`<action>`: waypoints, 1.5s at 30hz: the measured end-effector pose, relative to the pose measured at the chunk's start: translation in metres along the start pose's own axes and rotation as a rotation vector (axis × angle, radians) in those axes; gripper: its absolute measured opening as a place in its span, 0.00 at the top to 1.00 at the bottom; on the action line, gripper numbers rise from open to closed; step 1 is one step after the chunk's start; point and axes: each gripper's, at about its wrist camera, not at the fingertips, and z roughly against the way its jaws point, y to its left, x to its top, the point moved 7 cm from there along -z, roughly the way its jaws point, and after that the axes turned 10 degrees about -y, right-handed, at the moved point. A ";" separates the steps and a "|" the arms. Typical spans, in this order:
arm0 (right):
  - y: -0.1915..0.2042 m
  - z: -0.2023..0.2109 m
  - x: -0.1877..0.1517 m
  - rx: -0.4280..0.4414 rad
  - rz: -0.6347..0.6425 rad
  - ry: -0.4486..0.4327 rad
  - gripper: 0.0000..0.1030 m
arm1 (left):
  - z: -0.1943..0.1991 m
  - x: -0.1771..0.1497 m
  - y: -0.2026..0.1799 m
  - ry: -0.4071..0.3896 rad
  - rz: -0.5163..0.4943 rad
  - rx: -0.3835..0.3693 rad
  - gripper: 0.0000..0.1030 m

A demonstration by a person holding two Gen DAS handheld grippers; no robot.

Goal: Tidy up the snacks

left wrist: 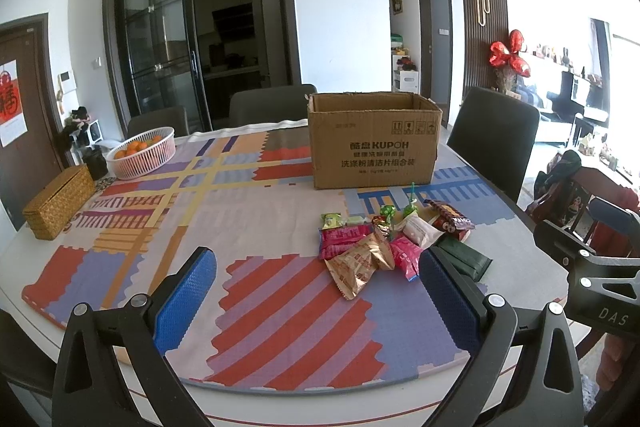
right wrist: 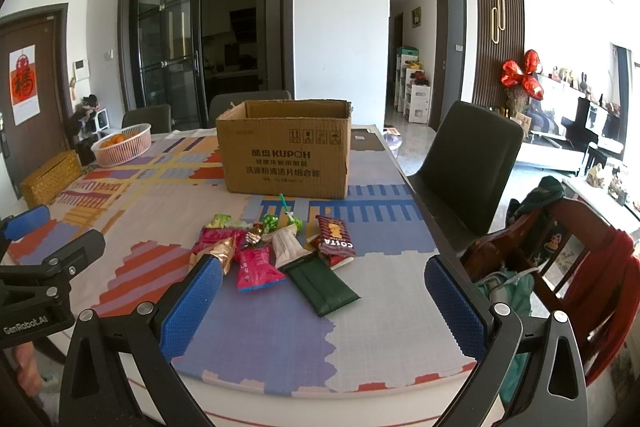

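Both sets of tongs hang above the near edge of the counter (left wrist: 120, 403), which is covered by a patchwork mat of red, purple, blue and yellow blocks (left wrist: 280, 307). The left tongs (left wrist: 316, 291), with blue textured pads on black arms, are spread wide and grip nothing; the right tongs (right wrist: 324, 301) are likewise spread wide with nothing between their pads. A loose heap of wrapped snacks (right wrist: 272, 247) lies on the mat just beyond both, in front of the open brown cardboard box printed with KUPOH (right wrist: 286, 151), which stands upright further back on the counter, apart from the heap. In the heap, a flat dark green pouch (right wrist: 324, 287) lies nearest the right tongs, with a pink packet (right wrist: 256, 269) beside it, a dark red COSTA biscuit packet (right wrist: 336, 237) towards the box, and a crinkled gold-brown wrapper (left wrist: 360, 267) on the left side next to a red packet (left wrist: 344, 239). Small green-wrapped sweets (right wrist: 270, 221) sit at the back of the heap. At the far left of the counter stand a white slotted basket holding oranges (left wrist: 142, 153) and a woven straw-coloured tissue box (left wrist: 60, 201). Dark chairs (right wrist: 468, 163) surround the counter.
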 end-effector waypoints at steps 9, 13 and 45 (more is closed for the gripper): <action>0.000 0.000 0.000 0.000 0.002 0.000 0.01 | 0.000 -0.001 0.001 0.000 0.002 -0.001 0.00; 0.000 0.000 0.000 0.001 0.000 0.001 0.01 | 0.000 -0.001 0.000 0.002 0.001 -0.001 0.00; -0.001 -0.070 -0.034 0.016 0.077 0.142 0.01 | -0.077 -0.037 -0.016 0.108 -0.121 -0.077 0.08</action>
